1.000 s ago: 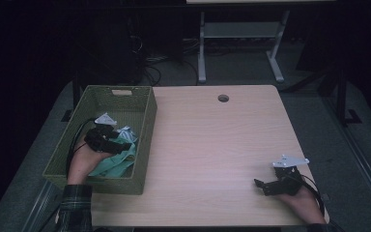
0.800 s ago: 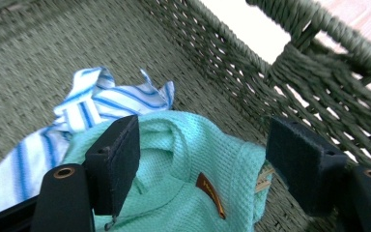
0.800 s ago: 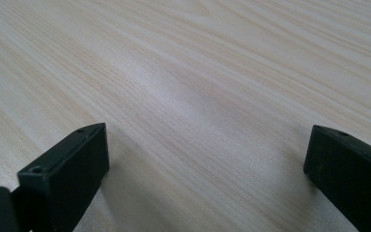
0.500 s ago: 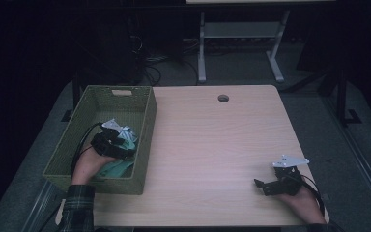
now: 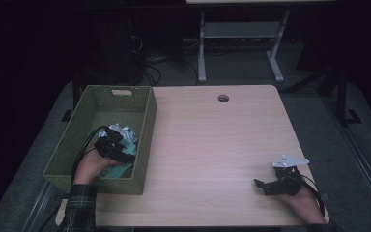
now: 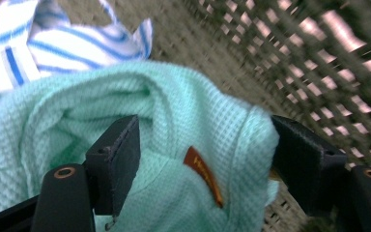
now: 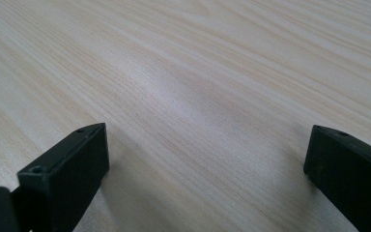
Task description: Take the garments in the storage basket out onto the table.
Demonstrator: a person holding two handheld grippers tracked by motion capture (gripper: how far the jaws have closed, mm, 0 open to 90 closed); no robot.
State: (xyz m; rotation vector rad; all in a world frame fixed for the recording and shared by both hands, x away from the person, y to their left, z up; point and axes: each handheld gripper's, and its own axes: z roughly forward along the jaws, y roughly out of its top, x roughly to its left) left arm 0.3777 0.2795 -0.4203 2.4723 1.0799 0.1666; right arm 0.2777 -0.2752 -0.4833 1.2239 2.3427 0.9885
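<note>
Inside green woven basket (image 5: 144, 125) at surface's left edge: left gripper (image 6: 203, 164) is pressing down onto mint waffle-knit cloth (image 6: 174, 121), fingers (image 6: 118, 157) spread wide, straddling cloth fold, not yet clenching. Striped blue-white cloth (image 6: 53, 46) is lying just beyond, touching mint one. Near surface's front right corner: right gripper (image 7: 203, 179) is resting, fingers released, nothing between. Judging progress: early; grasp pending, both cloths still in basket, lift-out remaining.

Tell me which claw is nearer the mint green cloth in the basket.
Left. The left claw is down in the green basket with its jaws on either side of the mint green cloth. The right claw rests far across the table.
</note>
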